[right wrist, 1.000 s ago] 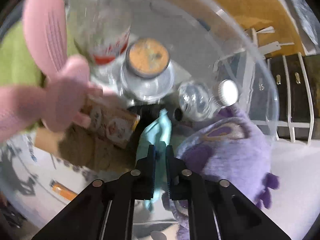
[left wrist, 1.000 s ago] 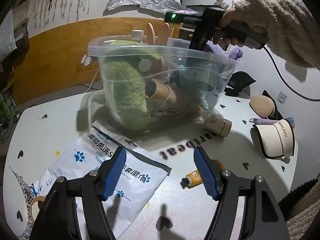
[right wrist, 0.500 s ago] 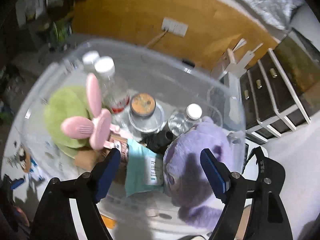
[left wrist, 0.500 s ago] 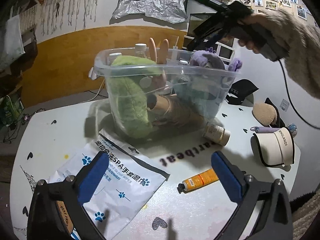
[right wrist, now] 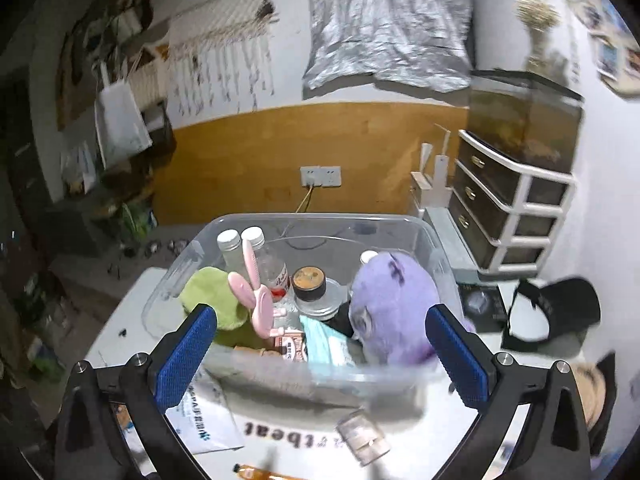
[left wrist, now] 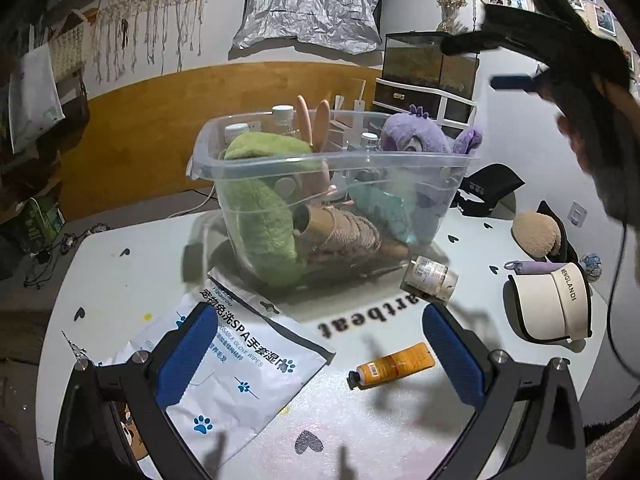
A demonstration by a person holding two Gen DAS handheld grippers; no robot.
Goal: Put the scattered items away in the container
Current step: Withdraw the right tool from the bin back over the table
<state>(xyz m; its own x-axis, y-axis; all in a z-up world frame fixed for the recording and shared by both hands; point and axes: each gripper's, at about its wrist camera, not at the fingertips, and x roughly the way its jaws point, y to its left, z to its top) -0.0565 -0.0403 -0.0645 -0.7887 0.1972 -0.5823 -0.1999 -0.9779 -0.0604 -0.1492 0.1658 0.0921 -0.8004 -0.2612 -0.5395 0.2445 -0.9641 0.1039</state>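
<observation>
Left wrist view is showing the left gripper spread wide at the bottom of the frame, its blue pads holding nothing and hanging over the white table. Between the pads, an orange tube is lying on its side, just right of a white wipes packet printed with blue paws. A clear plastic container is sitting in the middle of the frame, already packed: a green plush is leaning at its left, a purple plush is poking above its right rim, and a roll of twine is resting along the bottom. A small labelled jar is lying tipped just beside the container's lower right corner. Further right, a cream visor, a tan plush ball and a black cap are waiting on the table, well apart from the container. At the upper right, the right gripper is appearing dark and blurred, raised above the container.

Right wrist view is looking down from above the container's near rim. The right gripper's jaws are opening, now standing wide at the bottom of the frame, with nothing between the pads. Inside the container, a pink bunny-eared item is standing beside two white-capped bottles, a brown-lidded jar is sitting at the centre, and a teal pouch is lying next to the purple plush.
</observation>
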